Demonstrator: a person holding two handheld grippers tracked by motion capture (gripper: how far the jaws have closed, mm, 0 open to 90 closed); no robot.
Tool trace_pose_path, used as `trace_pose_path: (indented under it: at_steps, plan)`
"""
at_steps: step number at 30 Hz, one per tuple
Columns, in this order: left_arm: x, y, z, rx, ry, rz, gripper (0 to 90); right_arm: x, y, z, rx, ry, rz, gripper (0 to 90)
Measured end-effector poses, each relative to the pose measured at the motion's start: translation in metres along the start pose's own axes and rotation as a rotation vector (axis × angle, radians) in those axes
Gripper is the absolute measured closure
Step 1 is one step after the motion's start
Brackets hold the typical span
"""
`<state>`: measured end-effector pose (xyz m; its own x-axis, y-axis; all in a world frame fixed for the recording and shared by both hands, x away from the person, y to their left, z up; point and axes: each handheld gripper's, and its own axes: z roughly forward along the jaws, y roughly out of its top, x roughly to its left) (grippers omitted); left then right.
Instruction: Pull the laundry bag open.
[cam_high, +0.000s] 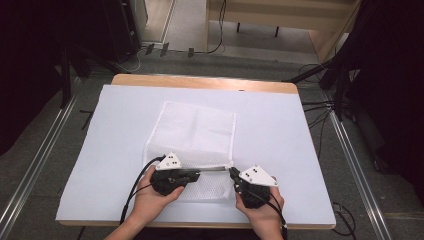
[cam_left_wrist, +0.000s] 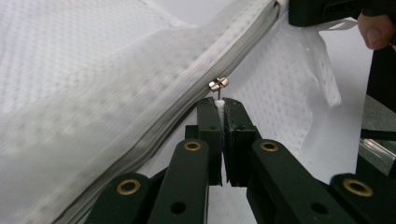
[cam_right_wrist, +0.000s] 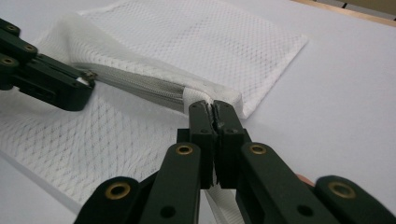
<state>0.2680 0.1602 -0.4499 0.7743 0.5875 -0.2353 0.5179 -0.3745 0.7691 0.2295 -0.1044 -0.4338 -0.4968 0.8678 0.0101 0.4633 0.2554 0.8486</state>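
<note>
mesh bag (cam_high: 197, 132) white, zipper (cam_right_wrist: 135, 84) taut; left claw (cam_left_wrist: 223, 106) pinching zip pull (cam_left_wrist: 218, 84), right claw (cam_right_wrist: 213, 108) pinching bag corner.

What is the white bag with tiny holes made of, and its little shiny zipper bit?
The bag looks like soft white mesh fabric, probably synthetic: tiny holes, see-through, floppy folds. The zipper pull seems to be polished metal, since it glints.
</note>
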Motion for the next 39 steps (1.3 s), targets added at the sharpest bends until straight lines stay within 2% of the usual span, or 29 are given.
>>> trace_pose_path:
  at_steps: [9,19,26,39]
  plan:
    - [0.007,-0.006,-0.013,0.01,0.017,-0.002,88.4,-0.003,-0.001,0.0,-0.005,-0.015,-0.01,89.4]
    - [0.02,-0.014,-0.028,-0.009,0.042,-0.039,88.4,-0.014,-0.002,0.001,-0.004,-0.044,0.006,89.4]
    - [0.032,-0.026,-0.043,0.024,0.068,-0.053,88.4,-0.023,-0.005,0.002,0.003,-0.058,0.023,89.4]
    - [0.052,-0.045,-0.07,0.038,0.109,-0.083,88.4,-0.029,-0.007,0.006,0.015,-0.074,0.029,89.4]
